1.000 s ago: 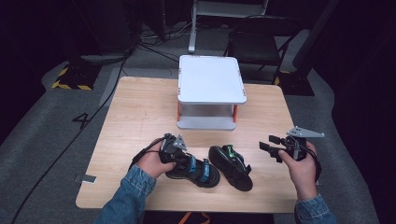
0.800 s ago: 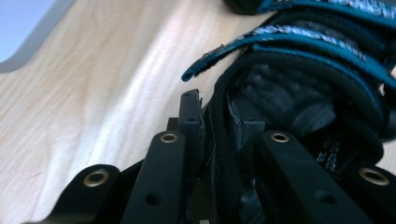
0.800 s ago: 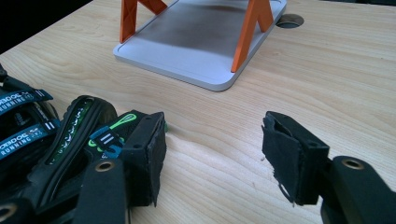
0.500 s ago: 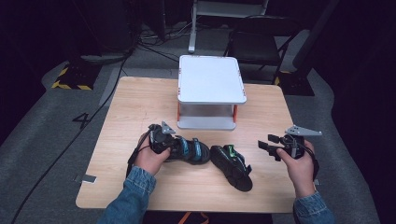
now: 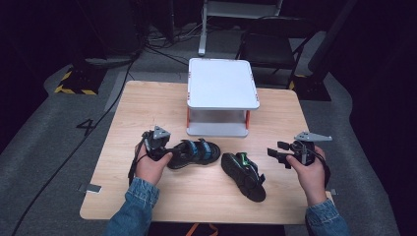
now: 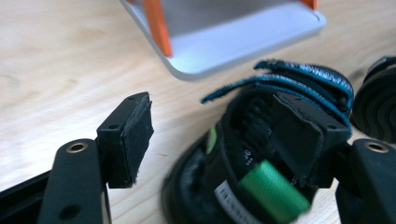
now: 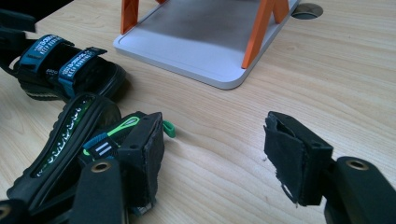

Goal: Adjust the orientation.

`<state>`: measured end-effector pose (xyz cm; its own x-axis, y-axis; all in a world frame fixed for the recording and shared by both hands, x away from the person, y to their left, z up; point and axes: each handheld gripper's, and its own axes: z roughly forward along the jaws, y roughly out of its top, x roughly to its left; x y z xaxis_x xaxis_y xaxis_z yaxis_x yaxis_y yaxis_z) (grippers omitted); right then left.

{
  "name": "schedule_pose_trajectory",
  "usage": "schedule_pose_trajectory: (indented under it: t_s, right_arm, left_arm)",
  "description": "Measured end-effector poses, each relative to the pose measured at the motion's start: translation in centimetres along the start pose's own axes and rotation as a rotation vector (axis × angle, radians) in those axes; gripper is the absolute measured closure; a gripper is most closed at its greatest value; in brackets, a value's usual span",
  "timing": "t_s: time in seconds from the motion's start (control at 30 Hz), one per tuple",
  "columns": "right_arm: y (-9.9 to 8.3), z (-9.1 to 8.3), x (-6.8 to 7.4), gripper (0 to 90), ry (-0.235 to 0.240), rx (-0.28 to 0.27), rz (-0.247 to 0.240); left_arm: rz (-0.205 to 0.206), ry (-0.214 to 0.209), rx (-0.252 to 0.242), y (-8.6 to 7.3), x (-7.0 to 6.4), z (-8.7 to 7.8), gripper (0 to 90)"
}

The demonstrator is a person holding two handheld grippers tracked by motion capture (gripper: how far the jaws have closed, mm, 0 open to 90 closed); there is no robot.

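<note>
Down at lower left, the left gripper [image 5: 164, 150] is sitting with jaws open around the blue-strapped sandal's [image 5: 194, 153] heel; lower right, the right gripper [image 5: 281, 154] is hovering open-jawed beside the green-trimmed sandal [image 5: 243, 175]; the white stand [image 5: 222, 82] is sitting farther back.

Wooden bench [image 5: 147, 105] on which a white two-tier stand [image 5: 222, 83] with orange posts and two black sandals, blue-strapped [image 5: 194, 152] and green-trimmed [image 5: 243, 175], are carried.
</note>
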<state>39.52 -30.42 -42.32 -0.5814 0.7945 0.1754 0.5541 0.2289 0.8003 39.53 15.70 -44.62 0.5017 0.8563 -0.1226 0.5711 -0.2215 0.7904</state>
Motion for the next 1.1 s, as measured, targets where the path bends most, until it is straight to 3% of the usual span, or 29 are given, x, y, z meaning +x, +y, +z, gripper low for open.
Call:
schedule_pose_trajectory:
  t_s: [0.1, 0.23, 0.33, 0.43, 0.53, 0.6, 0.7, 0.77, 0.83, 0.97, 1.1]
  right_arm:
    - [0.2, 0.3, 0.0, 38.5, 0.006, 0.0, -0.001]
    - [0.5, 0.8, 0.0, 38.4, 0.017, 0.004, -0.004]
    - [0.7, 1.2, 0.2, 38.4, 0.026, 0.005, -0.011]
    - [0.9, 1.3, 0.2, 38.3, 0.03, 0.004, -0.014]
    - [0.9, 1.1, 0.1, 38.3, 0.025, -0.002, -0.011]
    - [0.9, 0.9, -0.1, 38.3, 0.02, -0.005, -0.007]
    - [0.9, 0.9, -0.3, 38.0, 0.019, -0.006, 0.0]
    - [0.9, 0.9, -0.3, 38.0, 0.018, -0.006, -0.001]
    - [0.9, 1.0, -0.2, 38.0, 0.02, -0.002, -0.003]
    - [0.7, 1.2, -0.1, 38.0, 0.023, 0.006, -0.006]
    - [0.6, 1.2, 0.0, 37.9, 0.022, 0.014, -0.009]
  left_arm:
    - [0.043, 0.002, -0.012, 0.3, -0.2, -1.8, 36.5]
    - [0.095, -0.023, 0.047, 0.1, -0.4, -3.0, 47.5]
    - [0.135, -0.042, 0.098, -0.2, -0.6, -2.7, 53.4]
    - [0.105, -0.092, 0.096, -0.6, -0.9, -2.5, 64.7]
    - [0.086, -0.081, 0.117, -0.3, -1.0, -3.2, 75.8]
    - [0.064, -0.1, 0.136, -0.2, -1.2, -3.3, 79.4]
    - [0.086, -0.108, 0.169, 0.0, -2.2, -3.5, 85.1]
    - [0.096, -0.148, 0.177, 0.3, -2.8, -3.8, 84.9]
    - [0.095, -0.22, 0.18, 0.7, -3.6, -4.0, 84.8]
    - [0.193, -0.297, 0.209, 1.1, -6.2, -3.6, 83.9]
    - [0.234, -0.373, 0.217, 1.1, -8.2, -3.0, 82.2]
